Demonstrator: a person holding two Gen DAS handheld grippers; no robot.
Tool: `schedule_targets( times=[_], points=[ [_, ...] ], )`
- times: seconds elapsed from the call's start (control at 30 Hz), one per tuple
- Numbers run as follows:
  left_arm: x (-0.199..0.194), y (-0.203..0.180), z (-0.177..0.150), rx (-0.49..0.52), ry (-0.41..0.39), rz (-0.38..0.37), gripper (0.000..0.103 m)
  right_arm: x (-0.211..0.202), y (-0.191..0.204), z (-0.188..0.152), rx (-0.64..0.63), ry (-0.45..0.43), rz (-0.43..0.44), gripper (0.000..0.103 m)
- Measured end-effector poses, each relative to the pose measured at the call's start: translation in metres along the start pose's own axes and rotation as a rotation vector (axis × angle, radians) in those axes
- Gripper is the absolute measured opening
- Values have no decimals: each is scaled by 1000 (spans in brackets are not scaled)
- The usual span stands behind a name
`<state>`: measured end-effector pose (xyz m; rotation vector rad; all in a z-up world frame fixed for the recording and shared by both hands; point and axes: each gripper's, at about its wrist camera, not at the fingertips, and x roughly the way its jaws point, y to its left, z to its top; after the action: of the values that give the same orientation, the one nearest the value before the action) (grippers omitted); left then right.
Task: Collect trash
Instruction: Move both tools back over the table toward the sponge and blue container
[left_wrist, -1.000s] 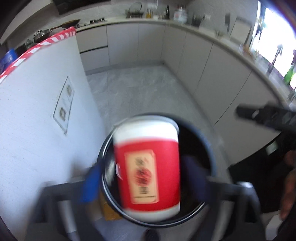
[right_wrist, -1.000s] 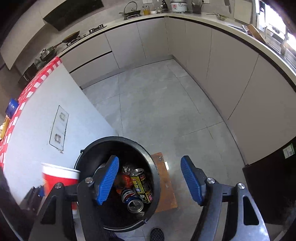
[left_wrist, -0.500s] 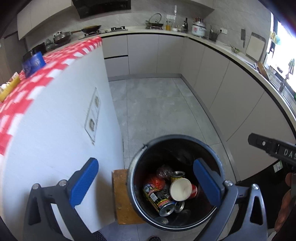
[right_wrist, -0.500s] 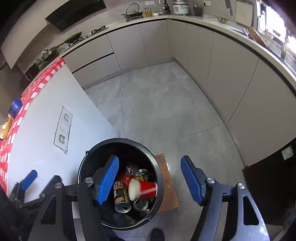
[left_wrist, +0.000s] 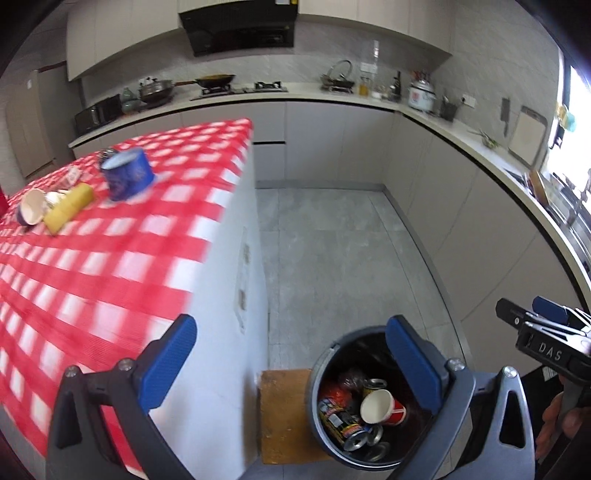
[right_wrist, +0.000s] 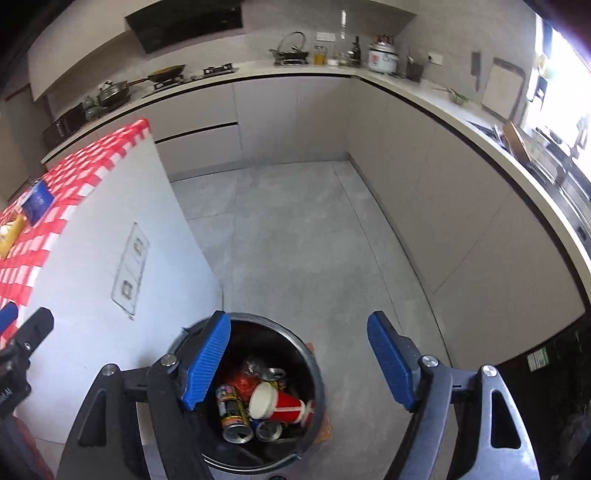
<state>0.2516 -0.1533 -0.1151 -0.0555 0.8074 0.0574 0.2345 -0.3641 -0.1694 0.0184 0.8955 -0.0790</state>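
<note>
So we've got the red paper cup (left_wrist: 382, 406) lying on its side inside the black bin (left_wrist: 332, 350), resting on top of the drink cans (left_wrist: 341, 417). Our left hand-held gripper (left_wrist: 291, 363) is spread wide with nothing in it, up above the bin's left rim, near the checkered table (left_wrist: 110, 251). Our right hand-held gripper (right_wrist: 299, 360) is also wide apart and empty, straight over the bin. On the table, well away from the bin: a blue cup (left_wrist: 127, 179) and a yellow cup (left_wrist: 68, 208).
</note>
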Motion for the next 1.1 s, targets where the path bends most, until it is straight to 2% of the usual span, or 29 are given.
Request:
schedule_targets(
  times=[0.23, 0.47, 0.73, 0.87, 0.97, 1.1],
  points=[
    [-29, 69, 13, -51, -42, 99, 103, -24, 63, 31, -76, -56, 101, 79],
    [-58, 146, 10, -132, -92, 161, 103, -41, 148, 50, -137, -74, 215, 79],
    [-69, 234, 12, -172, -104, 218, 103, -48, 240, 60, -170, -63, 256, 79],
    [-68, 281, 15, -196, -105, 223, 102, -50, 284, 64, -173, -57, 274, 79],
    [-63, 311, 18, -198, -98, 218, 95, -49, 315, 68, -176, -61, 271, 79],
    [-52, 344, 26, -199, -90, 172, 90, -41, 351, 73, -174, -51, 263, 79]
  ],
)
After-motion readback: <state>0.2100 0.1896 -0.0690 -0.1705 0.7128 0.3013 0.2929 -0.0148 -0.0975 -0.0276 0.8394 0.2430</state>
